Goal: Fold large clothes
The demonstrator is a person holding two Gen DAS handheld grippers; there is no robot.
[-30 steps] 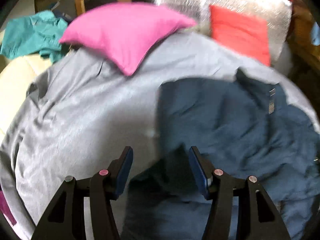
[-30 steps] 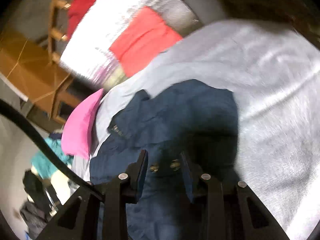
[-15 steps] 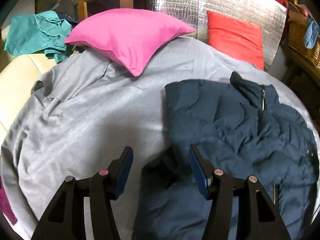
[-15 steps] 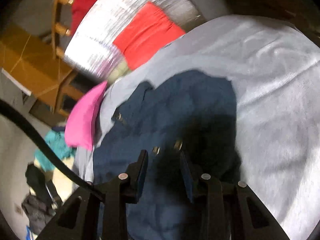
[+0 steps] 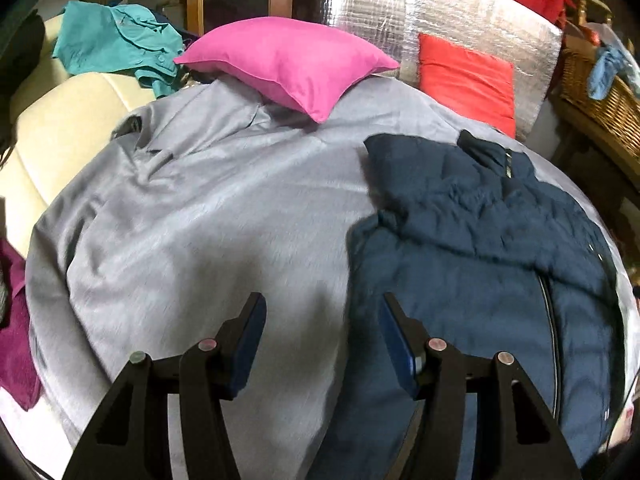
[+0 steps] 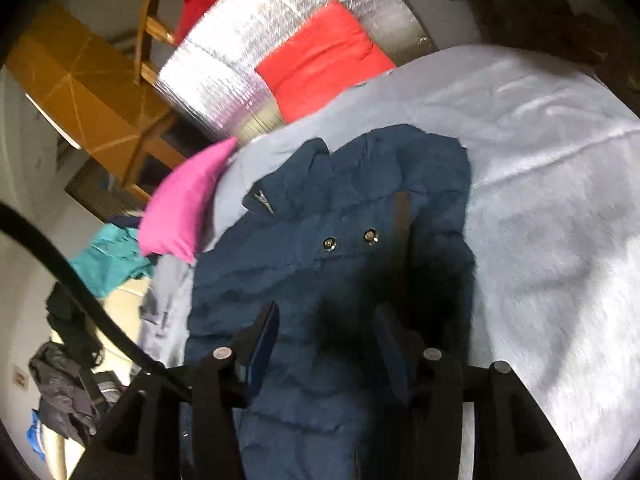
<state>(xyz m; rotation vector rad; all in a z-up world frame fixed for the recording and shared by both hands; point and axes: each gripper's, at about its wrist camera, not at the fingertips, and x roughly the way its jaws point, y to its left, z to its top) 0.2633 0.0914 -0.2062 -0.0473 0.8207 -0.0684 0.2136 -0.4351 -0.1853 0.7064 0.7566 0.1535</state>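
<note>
A dark navy padded jacket lies on the grey bed cover, with its sleeves folded in over the body and its collar toward the far side. My left gripper is open and empty above the cover, just off the jacket's left edge. In the right wrist view the jacket shows two snap buttons and a folded sleeve. My right gripper is open and empty above the jacket's lower body.
A pink pillow and a red cushion lie at the head of the bed against a silver foil panel. Teal clothes sit on a cream sofa at left. A wicker basket stands at right.
The left gripper has drawn back and to the left off the jacket. The right gripper has opened and let go of the jacket, then lifted away. The jacket lies more neatly folded.
</note>
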